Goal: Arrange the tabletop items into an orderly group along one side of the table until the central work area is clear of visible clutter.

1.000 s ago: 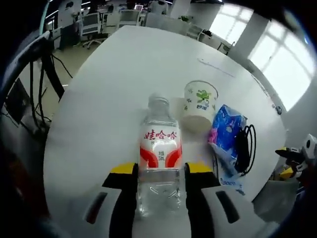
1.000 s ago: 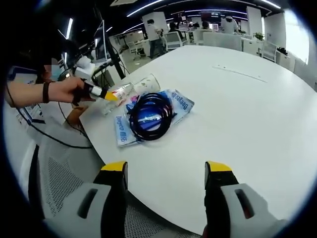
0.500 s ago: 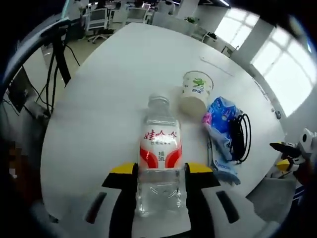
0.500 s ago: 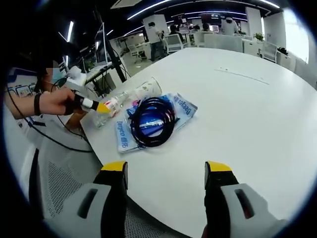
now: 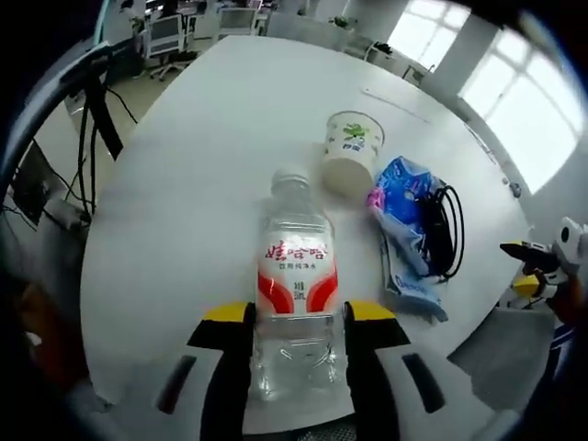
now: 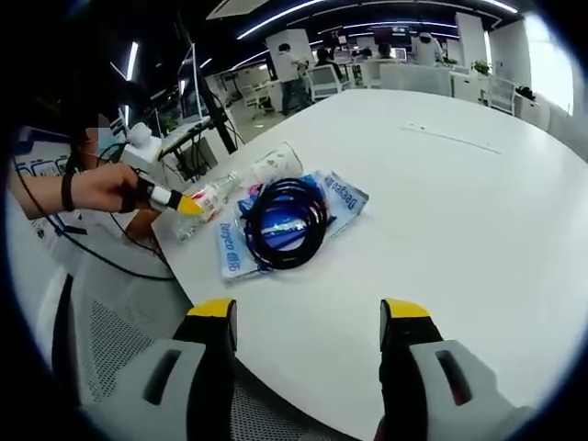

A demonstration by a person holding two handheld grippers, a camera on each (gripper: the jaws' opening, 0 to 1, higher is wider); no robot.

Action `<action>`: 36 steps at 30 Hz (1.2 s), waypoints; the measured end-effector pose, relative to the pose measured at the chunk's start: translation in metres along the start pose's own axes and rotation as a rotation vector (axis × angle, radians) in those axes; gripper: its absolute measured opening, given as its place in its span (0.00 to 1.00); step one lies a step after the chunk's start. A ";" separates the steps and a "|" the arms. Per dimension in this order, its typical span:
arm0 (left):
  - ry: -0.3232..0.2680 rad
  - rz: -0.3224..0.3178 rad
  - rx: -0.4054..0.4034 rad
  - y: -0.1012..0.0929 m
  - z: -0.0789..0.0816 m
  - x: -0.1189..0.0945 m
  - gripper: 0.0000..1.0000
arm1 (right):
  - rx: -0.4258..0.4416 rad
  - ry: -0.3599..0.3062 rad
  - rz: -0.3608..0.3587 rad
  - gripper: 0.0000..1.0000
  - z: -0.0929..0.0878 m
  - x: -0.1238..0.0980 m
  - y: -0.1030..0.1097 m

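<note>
My left gripper [image 5: 296, 317] is shut on a clear water bottle [image 5: 296, 276] with a red and white label, held near the white table's [image 5: 211, 129] edge. Beyond the bottle lies a paper cup [image 5: 350, 152] on its side, and to its right a blue tissue pack [image 5: 404, 220] with a coiled black cable [image 5: 439, 230] on it. In the right gripper view the cable [image 6: 283, 220] rests on the blue pack [image 6: 338, 197], with the cup [image 6: 276, 163] and the held bottle [image 6: 209, 197] behind. My right gripper [image 6: 308, 317] stands open over the table edge with nothing between its fingers.
A person's hand [image 6: 101, 188] holds the left gripper at the table's left edge. The right gripper's body [image 5: 542, 271] shows at the far right of the left gripper view. Office chairs and desks [image 6: 322, 73] stand in the background. Cables [image 5: 87, 129] hang off the table's side.
The left gripper with the bottle has pulled back a little toward the table edge; the cup and pack look farther off. The right gripper has barely moved.
</note>
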State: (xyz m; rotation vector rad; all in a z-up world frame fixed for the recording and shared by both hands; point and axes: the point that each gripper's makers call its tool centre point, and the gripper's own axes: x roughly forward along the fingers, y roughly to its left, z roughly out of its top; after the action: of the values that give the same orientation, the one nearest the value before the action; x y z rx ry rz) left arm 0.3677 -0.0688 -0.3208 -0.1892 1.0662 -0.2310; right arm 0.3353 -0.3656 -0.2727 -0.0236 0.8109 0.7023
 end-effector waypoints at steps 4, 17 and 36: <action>-0.007 -0.005 -0.013 -0.002 0.004 -0.002 0.41 | 0.006 0.001 -0.001 0.62 -0.002 -0.002 -0.002; -0.014 -0.006 0.068 -0.007 0.037 0.016 0.44 | 0.013 0.002 -0.005 0.62 0.000 -0.004 -0.004; 0.111 -0.039 0.279 -0.015 0.028 0.033 0.41 | 0.008 0.015 -0.009 0.62 -0.002 -0.003 -0.003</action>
State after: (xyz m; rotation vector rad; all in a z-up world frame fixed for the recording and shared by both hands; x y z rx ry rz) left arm 0.4065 -0.0915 -0.3309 0.0546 1.1283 -0.4258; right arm 0.3346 -0.3704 -0.2731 -0.0252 0.8270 0.6911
